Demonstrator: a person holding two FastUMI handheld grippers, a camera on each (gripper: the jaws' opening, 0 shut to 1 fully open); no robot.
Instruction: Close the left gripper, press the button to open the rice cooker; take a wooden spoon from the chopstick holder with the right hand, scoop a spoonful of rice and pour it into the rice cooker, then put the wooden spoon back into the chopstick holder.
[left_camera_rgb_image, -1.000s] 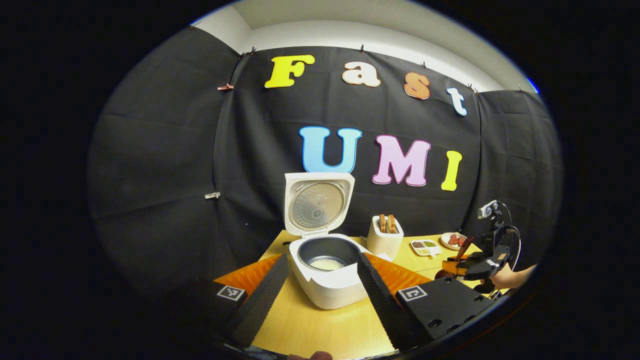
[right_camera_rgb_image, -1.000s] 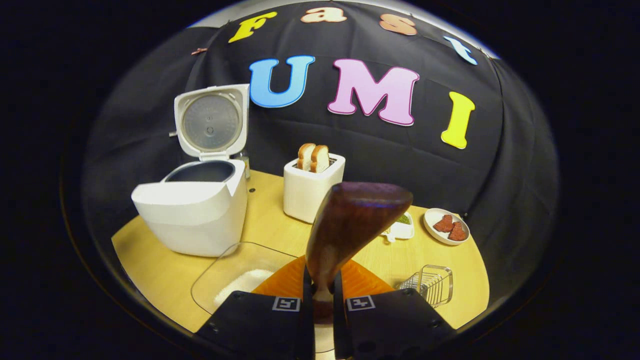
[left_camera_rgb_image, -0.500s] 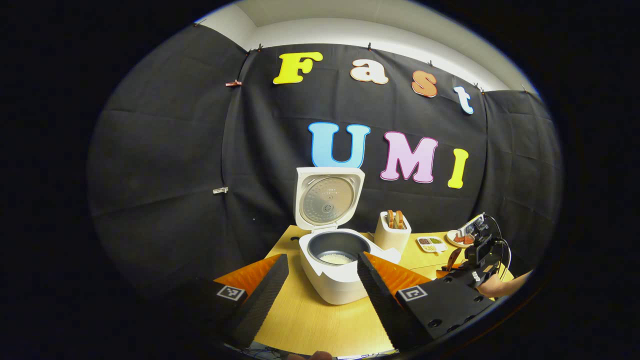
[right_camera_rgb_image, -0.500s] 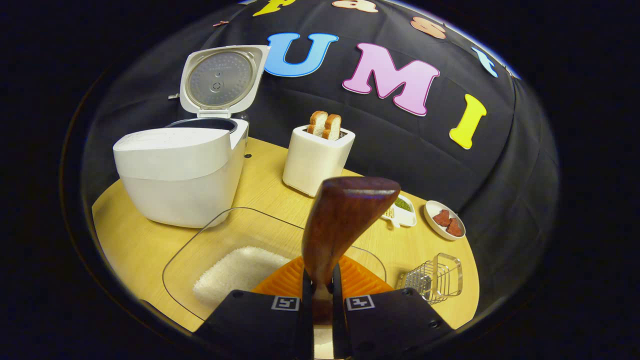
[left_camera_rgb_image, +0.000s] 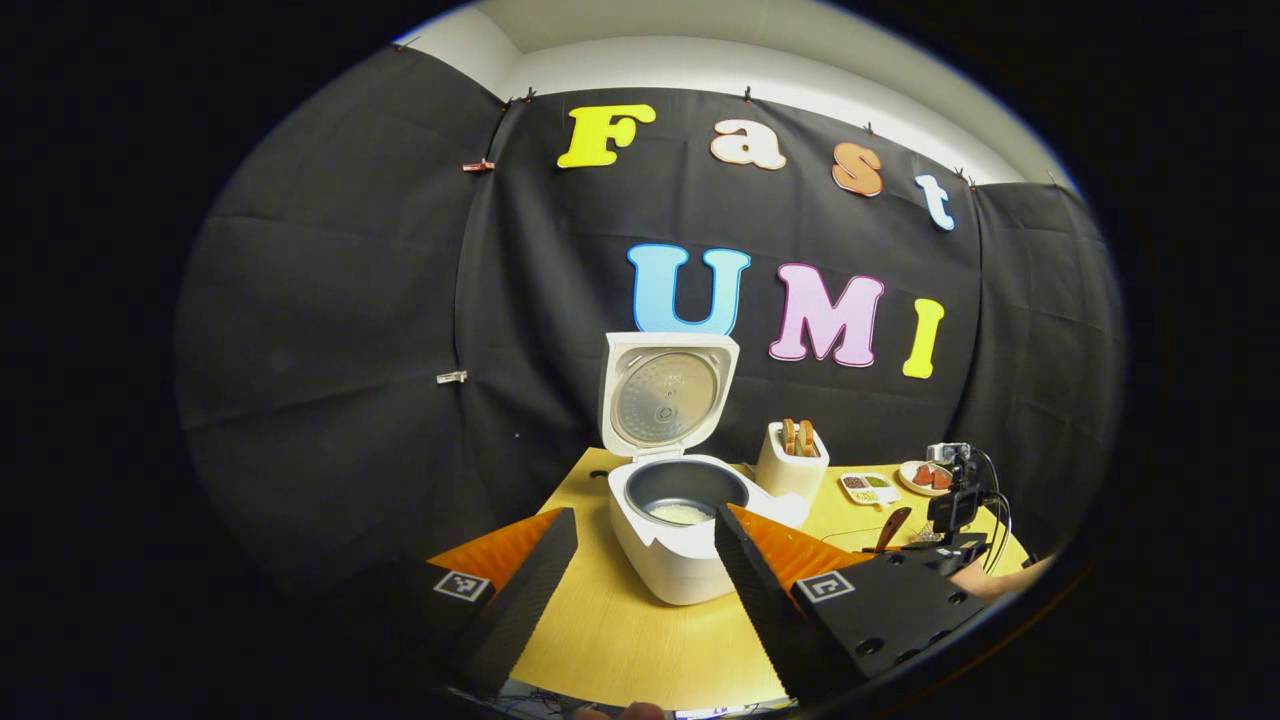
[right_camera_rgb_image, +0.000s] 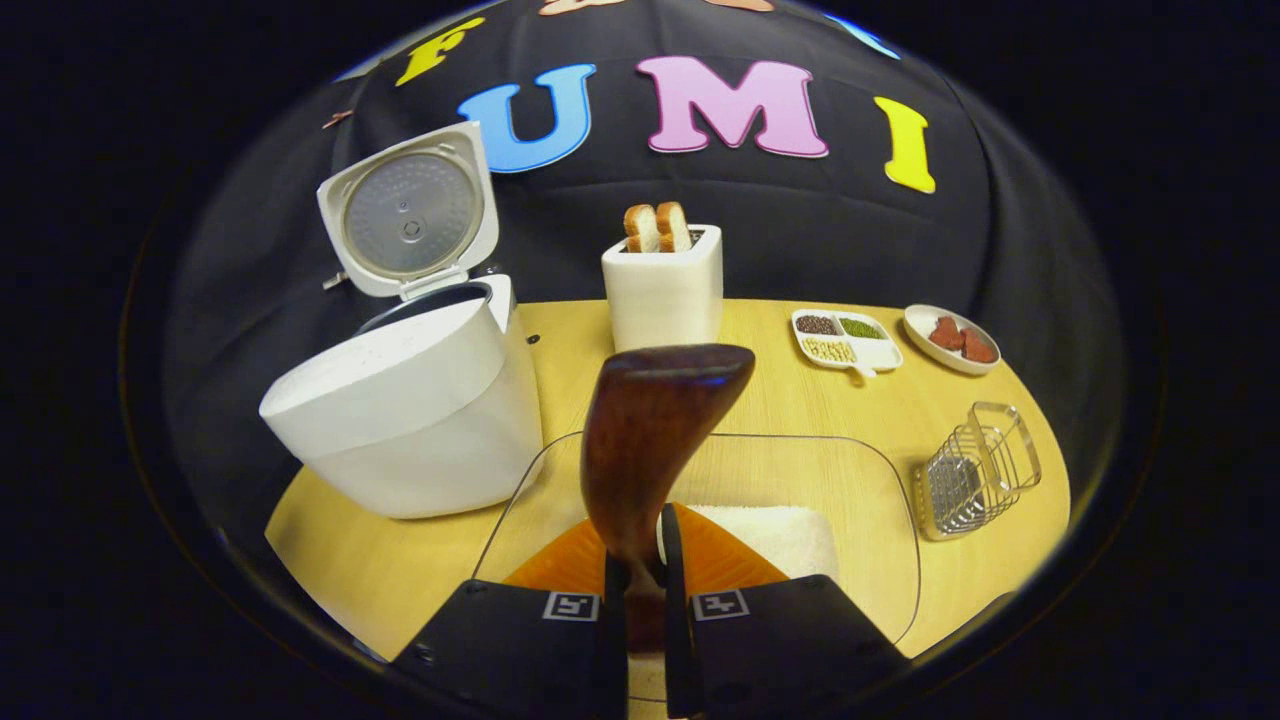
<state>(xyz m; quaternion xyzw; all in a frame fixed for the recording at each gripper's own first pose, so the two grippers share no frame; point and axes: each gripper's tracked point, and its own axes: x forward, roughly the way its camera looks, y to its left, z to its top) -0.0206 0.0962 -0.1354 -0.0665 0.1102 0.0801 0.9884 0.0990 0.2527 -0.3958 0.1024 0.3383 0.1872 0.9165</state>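
The white rice cooker (left_camera_rgb_image: 680, 560) stands with its lid (left_camera_rgb_image: 668, 395) up and a little rice (left_camera_rgb_image: 680, 513) in its dark pot. My left gripper (left_camera_rgb_image: 640, 590) hovers in front of it, open and holding nothing. My right gripper (right_camera_rgb_image: 640, 590) is shut on the handle of the dark wooden spoon (right_camera_rgb_image: 650, 440), whose bowl points up and away. Below it is the glass dish (right_camera_rgb_image: 880, 500) with a heap of rice (right_camera_rgb_image: 795, 530). The cooker (right_camera_rgb_image: 410, 420) is to its left and the wire chopstick holder (right_camera_rgb_image: 975, 470) to its right. Farther off are the right gripper (left_camera_rgb_image: 950, 510) and spoon (left_camera_rgb_image: 890, 528).
A white toaster (right_camera_rgb_image: 665, 285) with two bread slices stands at the back of the wooden table (right_camera_rgb_image: 360, 570). A sectioned dish of beans (right_camera_rgb_image: 845, 340) and a small plate of red pieces (right_camera_rgb_image: 950, 335) lie at the back right. Black cloth walls close the booth.
My right gripper has swung with the spoon over the glass dish and now faces the back wall squarely. My left gripper has drawn back a little from the cooker.
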